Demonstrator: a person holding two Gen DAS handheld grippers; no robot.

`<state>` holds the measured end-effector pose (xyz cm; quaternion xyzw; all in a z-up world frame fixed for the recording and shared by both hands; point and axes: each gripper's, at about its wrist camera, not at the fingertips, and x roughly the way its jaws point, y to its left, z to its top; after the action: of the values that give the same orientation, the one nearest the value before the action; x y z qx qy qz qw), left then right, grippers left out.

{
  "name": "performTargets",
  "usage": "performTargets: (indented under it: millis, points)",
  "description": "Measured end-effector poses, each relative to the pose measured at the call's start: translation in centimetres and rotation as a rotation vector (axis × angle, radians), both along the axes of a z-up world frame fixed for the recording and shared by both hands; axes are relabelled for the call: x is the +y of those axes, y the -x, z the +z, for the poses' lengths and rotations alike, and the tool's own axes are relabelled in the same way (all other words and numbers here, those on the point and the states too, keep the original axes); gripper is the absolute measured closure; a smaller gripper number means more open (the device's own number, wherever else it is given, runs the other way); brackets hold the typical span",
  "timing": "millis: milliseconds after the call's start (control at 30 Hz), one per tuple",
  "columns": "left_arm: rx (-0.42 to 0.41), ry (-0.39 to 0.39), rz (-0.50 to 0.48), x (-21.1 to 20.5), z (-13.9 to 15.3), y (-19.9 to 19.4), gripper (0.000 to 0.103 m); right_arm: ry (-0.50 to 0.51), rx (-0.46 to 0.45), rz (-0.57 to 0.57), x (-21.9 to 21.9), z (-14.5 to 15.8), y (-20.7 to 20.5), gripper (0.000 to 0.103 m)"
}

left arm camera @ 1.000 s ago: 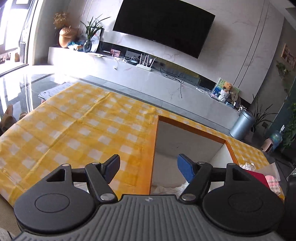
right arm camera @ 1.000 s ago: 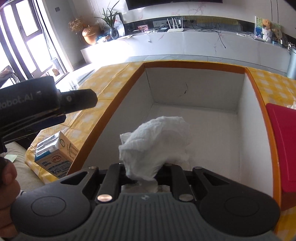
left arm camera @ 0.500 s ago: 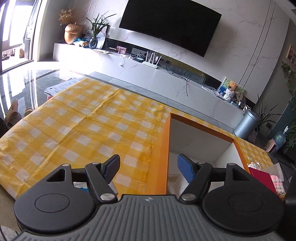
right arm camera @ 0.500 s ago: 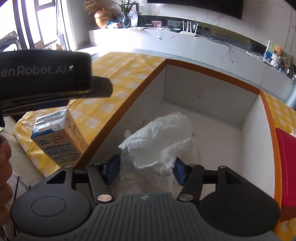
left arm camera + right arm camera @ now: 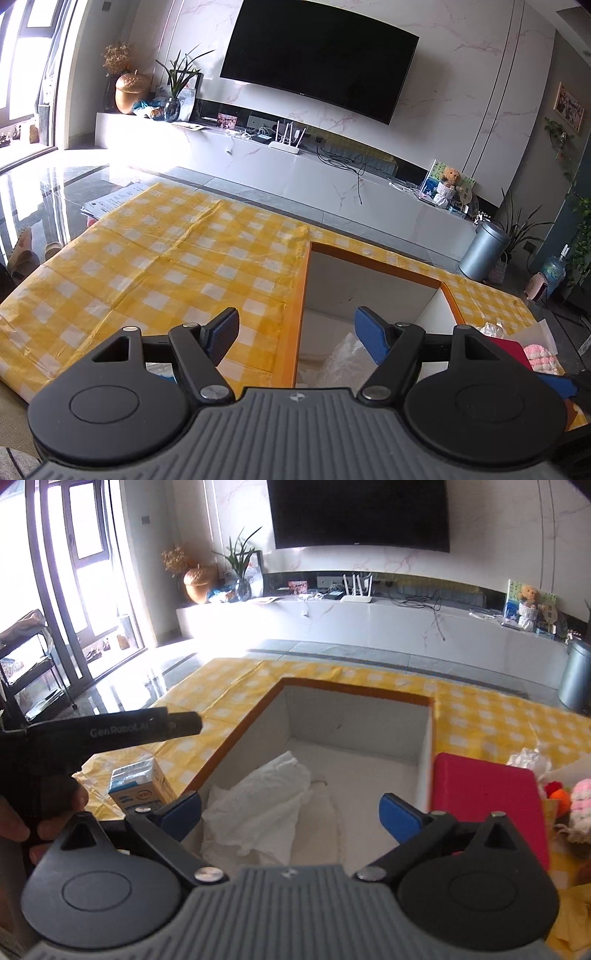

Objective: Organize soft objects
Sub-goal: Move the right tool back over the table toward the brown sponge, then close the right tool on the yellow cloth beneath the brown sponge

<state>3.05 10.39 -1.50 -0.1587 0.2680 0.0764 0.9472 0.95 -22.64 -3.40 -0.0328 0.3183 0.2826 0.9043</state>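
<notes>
While opening wide, with blue fingers (image 5: 181, 810) clear of everything and nothing pressed between them, hovers above the near end of the orange-rimmed box (image 5: 354, 692): the right gripper (image 5: 290, 814). Below and between those fingers, inside the box on its white floor near the left wall, lies the crumpled white tissue (image 5: 262, 808), loose and untouched. Just beside the box's right wall, on the yellow checked bench (image 5: 487, 723), sits a red block (image 5: 484, 801), with more crumpled tissue (image 5: 528, 758) and pink and orange knitted pieces (image 5: 576, 797) past it. Left of the box, on the bench edge, stands a small blue-and-white carton (image 5: 138, 788). Further left, held in a hand (image 5: 33, 812), reaches the left gripper (image 5: 295, 334), its fingers spread apart and empty, poised over the box's left rim. Beyond the bench, a white TV shelf and a dark screen (image 5: 360, 513) on the wall.
</notes>
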Motion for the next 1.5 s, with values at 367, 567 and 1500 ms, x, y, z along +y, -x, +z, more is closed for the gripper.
performTargets:
  millis: [367, 567, 1500]
  points:
    - [-0.030, -0.033, -0.129, -4.5, 2.8, 0.7, 0.019, -0.087, -0.060, -0.556, -19.3, 2.5, 0.9, 0.003]
    - [-0.018, -0.060, -0.230, -8.4, 2.7, -0.4, 0.020, -0.010, 0.032, -0.826, -25.1, -1.5, -0.1, 0.003]
    - [0.169, -0.164, -0.489, -21.8, 1.7, -4.5, 0.020, 0.114, 0.537, -0.819, -26.7, -13.6, -9.8, 0.003]
